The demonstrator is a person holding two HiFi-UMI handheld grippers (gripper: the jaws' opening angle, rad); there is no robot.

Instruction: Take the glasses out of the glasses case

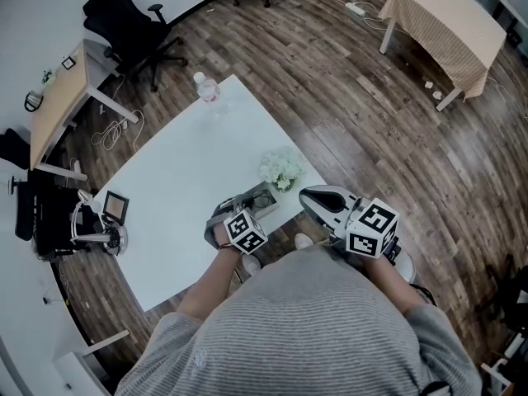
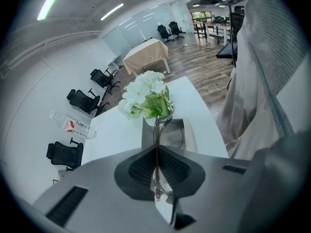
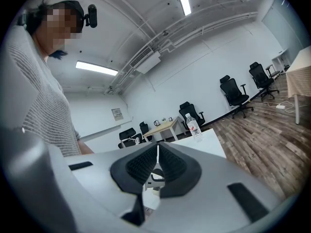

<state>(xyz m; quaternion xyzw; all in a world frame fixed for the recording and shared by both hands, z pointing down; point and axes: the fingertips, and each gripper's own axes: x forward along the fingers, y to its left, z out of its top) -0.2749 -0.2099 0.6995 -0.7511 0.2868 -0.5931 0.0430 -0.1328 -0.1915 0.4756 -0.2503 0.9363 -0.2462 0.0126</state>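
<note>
Here a white bench (image 1: 181, 188) stands on a wooden floor (image 1: 371, 114) among office chairs (image 1: 132, 23). It carries flowers (image 1: 282, 169), a water bottle (image 1: 208, 89) and an open grey case (image 2: 189, 137). The left gripper (image 2: 156, 149) has its fingers pinched on the thin frame of the glasses (image 2: 156, 132), just over the case. The right gripper (image 3: 157, 153) is off the bench, fingers pressed together with nothing between them.

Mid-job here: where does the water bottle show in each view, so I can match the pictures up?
Head view: the water bottle stands upper centre-left, at the table's far corner.
Left gripper view: bottle at the left, beyond the flowers, looking tipped sideways.
Right gripper view: bottle just right of centre, at the table's far end.
Shared landmark: the white table beneath it.
</note>
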